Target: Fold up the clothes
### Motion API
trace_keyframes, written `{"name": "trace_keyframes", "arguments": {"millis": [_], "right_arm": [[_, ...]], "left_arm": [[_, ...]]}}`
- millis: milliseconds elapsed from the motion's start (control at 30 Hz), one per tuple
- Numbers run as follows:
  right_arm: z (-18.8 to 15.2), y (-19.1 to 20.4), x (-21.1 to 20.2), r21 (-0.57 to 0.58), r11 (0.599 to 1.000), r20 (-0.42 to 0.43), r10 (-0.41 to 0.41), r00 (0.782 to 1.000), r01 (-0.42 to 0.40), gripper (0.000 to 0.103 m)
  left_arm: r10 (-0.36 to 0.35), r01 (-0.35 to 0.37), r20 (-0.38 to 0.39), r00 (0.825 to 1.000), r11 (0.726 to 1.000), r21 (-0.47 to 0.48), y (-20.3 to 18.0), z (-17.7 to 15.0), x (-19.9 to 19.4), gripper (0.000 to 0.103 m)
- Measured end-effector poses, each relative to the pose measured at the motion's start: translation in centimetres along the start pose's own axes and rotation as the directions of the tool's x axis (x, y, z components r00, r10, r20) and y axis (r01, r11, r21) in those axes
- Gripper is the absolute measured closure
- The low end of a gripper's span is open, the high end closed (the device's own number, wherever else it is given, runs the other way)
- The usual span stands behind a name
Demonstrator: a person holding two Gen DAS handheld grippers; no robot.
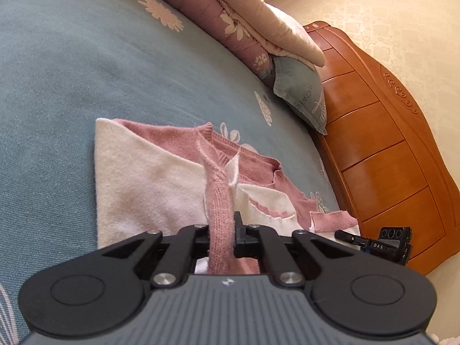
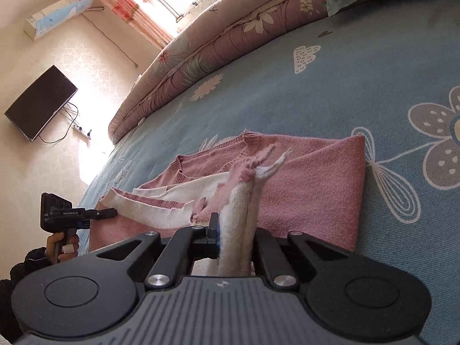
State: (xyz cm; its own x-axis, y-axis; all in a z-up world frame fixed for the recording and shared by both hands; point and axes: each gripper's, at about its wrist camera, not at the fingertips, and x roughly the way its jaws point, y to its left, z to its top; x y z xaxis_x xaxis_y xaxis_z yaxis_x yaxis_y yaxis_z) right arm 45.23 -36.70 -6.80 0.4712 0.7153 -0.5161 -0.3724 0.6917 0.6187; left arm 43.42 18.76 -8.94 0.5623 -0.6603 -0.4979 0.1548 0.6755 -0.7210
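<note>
A pink-and-white knit sweater [image 1: 161, 178] lies partly folded on the blue floral bedsheet [image 1: 57, 72], near the wooden headboard [image 1: 382, 149]. The left tool [image 1: 222, 230] is clamped on a raised pink strip of the sweater's edge. The right tool [image 2: 234, 230] is likewise pinched tight on a cream-white fold of it, lifted above the sheet.
</note>
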Motion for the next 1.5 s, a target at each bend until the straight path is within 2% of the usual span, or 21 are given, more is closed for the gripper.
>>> {"name": "trace_keyframes", "arguments": {"millis": [133,233,367,467,500,600,733,800,867,967,1033,1100,1133,1167,1200,1267,1300,1333,1367,1400,1500], "right_arm": [[2.0,0.9,-0.4,-0.037,0.999,0.052,0.001,0.999,0.001,0.096],[3.6,0.1,0.5,-0.021,1.0,0.077,-0.014,0.997,0.016,0.096],[5.0,-2.6,3.3,0.044,0.998,0.065,-0.036,0.997,0.033,0.096],[3.9,-5.3,6.8,0.077,0.99,-0.022,-0.12,0.993,0.121,0.096],[3.1,-6.4,7.6,0.102,0.987,-0.038,-0.121,0.992,0.124,0.097],[2.2,-8.1,7.1,0.195,0.979,0.018,-0.061,0.998,0.056,0.098],[3.1,-6.4,6.0,0.101,0.992,0.028,-0.082,0.996,0.079,0.096],[3.5,-6.4,6.2,0.095,0.991,0.024,-0.101,0.995,0.098,0.096],[3.5,-6.6,6.8,0.092,0.985,0.0,-0.146,0.989,0.145,0.092],[2.9,-6.5,6.0,0.127,0.977,0.01,-0.175,0.984,0.173,0.085],[2.8,-5.6,3.8,0.104,0.965,0.046,-0.246,0.968,0.241,0.064],[2.6,-4.5,1.2,0.071,0.95,0.087,-0.309,0.947,0.304,0.057],[2.4,-3.8,-0.1,0.061,0.95,0.103,-0.311,0.945,0.306,0.057],[2.2,-3.0,-1.2,0.052,0.955,0.117,-0.297,0.948,0.293,0.056],[1.9,-2.1,-2.1,0.044,0.965,0.126,-0.263,0.956,0.26,0.056],[0.8,-0.2,-3.0,0.03,0.987,0.131,-0.162,0.978,0.16,0.053],[0.0,0.8,-3.0,0.023,0.995,0.122,-0.102,0.987,0.1,0.052],[-0.8,1.5,-2.8,0.018,0.998,0.103,-0.054,0.993,0.052,0.051],[-1.9,2.0,-2.2,0.016,0.999,0.073,-0.038,0.997,0.036,0.051],[-3.0,2.3,-1.6,0.013,0.999,0.041,-0.037,0.998,0.036,0.051],[-6.6,0.6,-0.7,0.072,0.992,-0.037,-0.106,0.994,0.108,0.051]], "left_arm": [[-0.023,0.021,0.055,0.998,0.999,0.034,-1.0,1.6,-0.7,0.099],[-0.014,0.013,0.08,0.997,1.0,0.007,-0.2,3.2,0.2,0.099],[0.041,-0.039,0.048,0.998,0.999,-0.032,2.0,4.3,3.4,0.099],[0.103,-0.103,-0.008,0.995,0.992,-0.078,4.4,3.7,6.1,0.099],[0.123,-0.125,-0.027,0.992,0.988,-0.092,5.3,3.3,6.9,0.099],[0.1,-0.1,-0.004,0.995,0.99,-0.099,5.4,3.2,6.7,0.099],[0.072,-0.071,0.021,0.997,0.996,-0.045,3.8,4.0,5.5,0.099],[0.103,-0.102,0.012,0.995,0.994,-0.046,3.8,4.2,5.9,0.096],[0.158,-0.16,-0.033,0.987,0.983,-0.09,4.8,3.9,6.9,0.095],[0.176,-0.178,-0.023,0.984,0.98,-0.094,4.8,3.5,6.0,0.09],[0.248,-0.249,-0.018,0.969,0.968,-0.043,3.8,3.4,4.3,0.089],[0.32,-0.32,-0.005,0.948,0.948,0.012,2.8,3.2,2.2,0.089],[0.346,-0.347,0.01,0.938,0.937,0.042,1.9,2.9,1.2,0.087],[0.376,-0.377,0.032,0.926,0.922,0.084,0.7,2.5,0.2,0.08],[0.383,-0.386,0.053,0.922,0.914,0.124,-0.6,2.0,-0.6,0.074],[0.333,-0.338,0.062,0.941,0.922,0.188,-2.9,0.7,-1.4,0.071],[0.284,-0.286,0.042,0.958,0.931,0.225,-4.4,-0.4,-1.4,0.067],[0.252,-0.248,0.015,0.968,0.936,0.251,-5.4,-1.4,-1.1,0.064],[0.236,-0.225,-0.012,0.972,0.937,0.269,-6.0,-2.4,-0.8,0.059],[0.222,-0.202,-0.04,0.974,0.937,0.285,-6.6,-3.4,-0.4,0.058],[0.26,-0.224,-0.109,0.959,0.938,0.265,-5.8,-7.1,0.1,0.058]]}}
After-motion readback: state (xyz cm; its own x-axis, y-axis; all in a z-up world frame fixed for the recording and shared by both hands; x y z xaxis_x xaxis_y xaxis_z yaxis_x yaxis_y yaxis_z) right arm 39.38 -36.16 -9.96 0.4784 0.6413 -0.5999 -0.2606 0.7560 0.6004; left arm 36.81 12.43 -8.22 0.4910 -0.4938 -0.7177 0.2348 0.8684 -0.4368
